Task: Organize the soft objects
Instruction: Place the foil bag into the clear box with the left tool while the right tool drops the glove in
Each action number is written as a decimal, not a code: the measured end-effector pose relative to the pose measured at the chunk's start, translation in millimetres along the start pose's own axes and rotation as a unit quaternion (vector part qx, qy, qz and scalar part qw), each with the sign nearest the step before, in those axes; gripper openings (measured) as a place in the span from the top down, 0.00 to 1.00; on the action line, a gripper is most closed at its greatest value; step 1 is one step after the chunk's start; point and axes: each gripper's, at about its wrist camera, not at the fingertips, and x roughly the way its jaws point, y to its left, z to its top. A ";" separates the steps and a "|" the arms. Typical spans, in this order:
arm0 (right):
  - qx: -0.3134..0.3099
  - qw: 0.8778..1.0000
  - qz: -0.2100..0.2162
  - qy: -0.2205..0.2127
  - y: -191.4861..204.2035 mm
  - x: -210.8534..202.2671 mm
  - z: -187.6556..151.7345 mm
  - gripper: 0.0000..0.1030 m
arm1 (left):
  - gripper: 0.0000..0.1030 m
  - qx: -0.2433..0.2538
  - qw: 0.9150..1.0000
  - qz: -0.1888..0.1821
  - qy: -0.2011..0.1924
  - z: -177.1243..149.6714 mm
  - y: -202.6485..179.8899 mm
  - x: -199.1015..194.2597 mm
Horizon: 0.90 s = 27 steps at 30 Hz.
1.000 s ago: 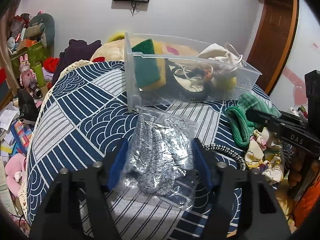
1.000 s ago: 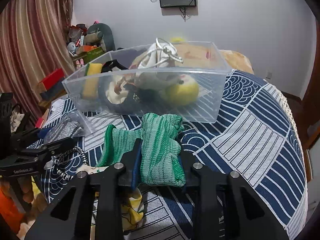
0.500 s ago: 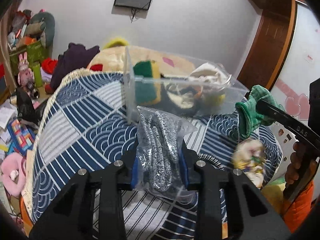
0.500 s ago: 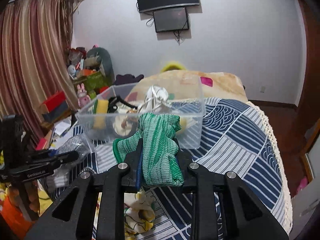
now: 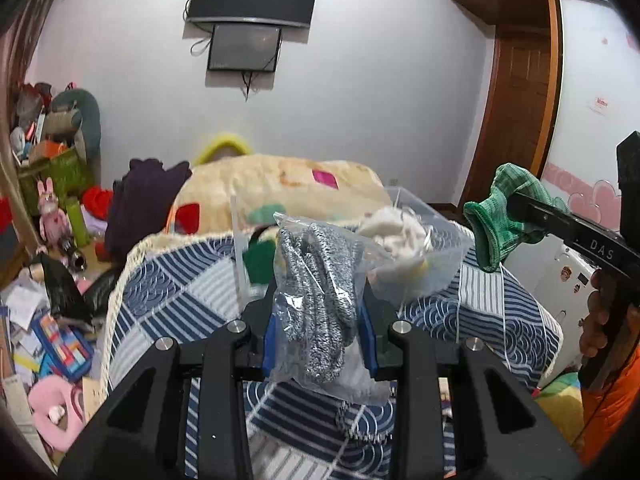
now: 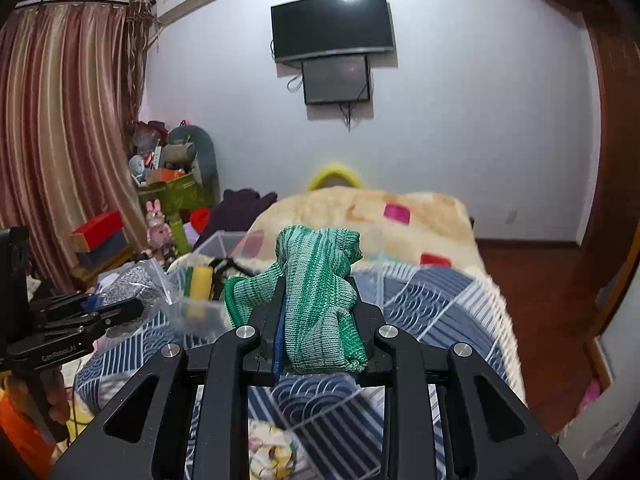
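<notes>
My left gripper [image 5: 319,334] is shut on a clear bag of grey knit gloves [image 5: 320,300] and holds it in the air above the blue patterned cloth [image 5: 180,292]. My right gripper [image 6: 318,336] is shut on a green knit cloth [image 6: 320,300], also lifted; the cloth shows at the right of the left wrist view [image 5: 500,216]. The clear plastic bin [image 5: 436,248] stands beyond both, holding a sponge [image 6: 199,284], white fabric [image 5: 396,228] and other soft items. The left gripper and bag show at the left of the right wrist view [image 6: 120,300].
A floral fabric [image 6: 272,452] lies on the cloth below my right gripper. A beaded cord [image 5: 360,428] lies under the bag. A cream blanket [image 6: 400,216] covers the bed behind. Clutter [image 5: 40,320] fills the floor at left.
My left gripper closed on the glove bag and lifted it. My right gripper lifted the green cloth off the table. Both have risen and the bin now sits lower in view.
</notes>
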 end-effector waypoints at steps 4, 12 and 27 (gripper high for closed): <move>-0.011 1.000 -0.019 -0.012 -1.7 0.9 13.1 0.78 | 0.68 0.002 1.000 -0.002 -0.007 12.3 -1.5 6.4; -0.040 0.998 -0.050 -0.011 -1.5 26.4 28.3 0.78 | 0.68 0.026 1.000 0.011 -0.012 29.3 -15.4 35.5; -0.046 0.996 -0.055 0.050 -1.7 82.6 18.4 0.78 | 0.68 0.005 0.998 0.036 0.060 29.7 -10.9 116.8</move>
